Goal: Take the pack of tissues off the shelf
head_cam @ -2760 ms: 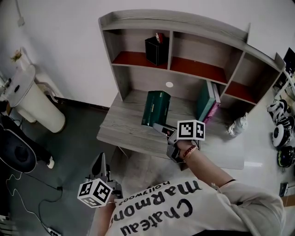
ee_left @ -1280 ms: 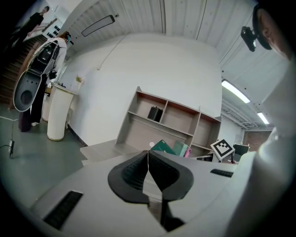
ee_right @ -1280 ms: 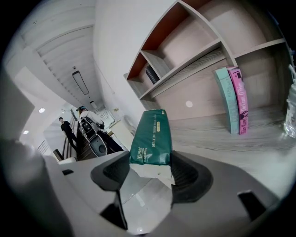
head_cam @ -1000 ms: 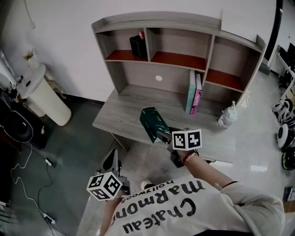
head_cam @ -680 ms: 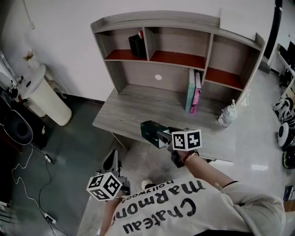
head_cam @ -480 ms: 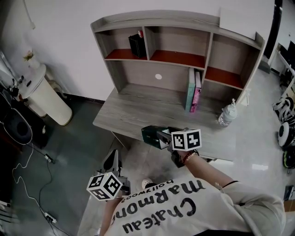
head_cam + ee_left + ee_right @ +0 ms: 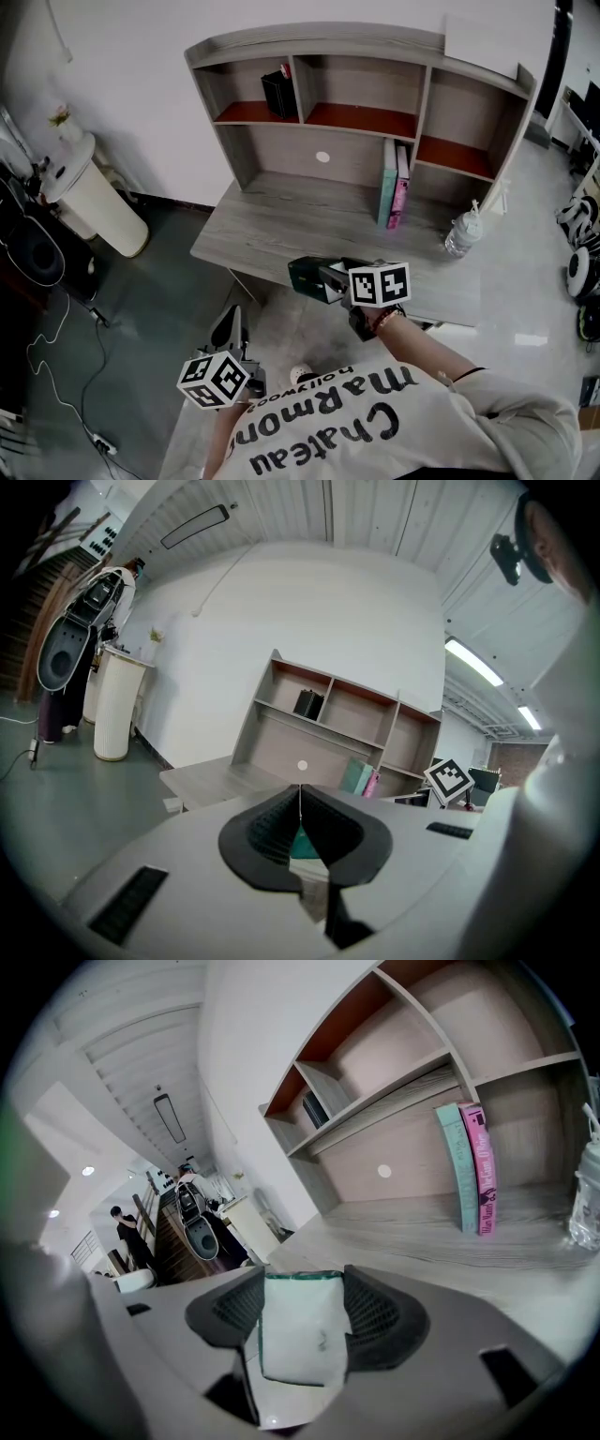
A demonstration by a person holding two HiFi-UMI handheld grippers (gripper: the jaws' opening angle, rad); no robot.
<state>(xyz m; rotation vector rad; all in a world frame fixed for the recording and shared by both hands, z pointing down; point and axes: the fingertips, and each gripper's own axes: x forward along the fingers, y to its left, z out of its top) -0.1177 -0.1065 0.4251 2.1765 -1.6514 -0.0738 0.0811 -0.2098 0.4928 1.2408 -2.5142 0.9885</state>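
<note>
**A:** Where is the head view mounted?

**B:** Above the person, facing forward and steeply down. It covers the bench, the shelf unit, the left tool, the right tool and the floor.

**A:** And the left tool view?

**B:** It sits low, off the bench's front edge. It looks along its jaws at the shelf unit from well back.

**A:** The right tool view?

**B:** Over the bench's front, tilted and nearer the shelf unit. The pack of tissues fills its foreground.

**A:** What do they share?

**B:** All three show the bench top, the shelf unit and the two books.

Matt wood-grain desk; smooth plastic-wrapped tissue pack
</note>
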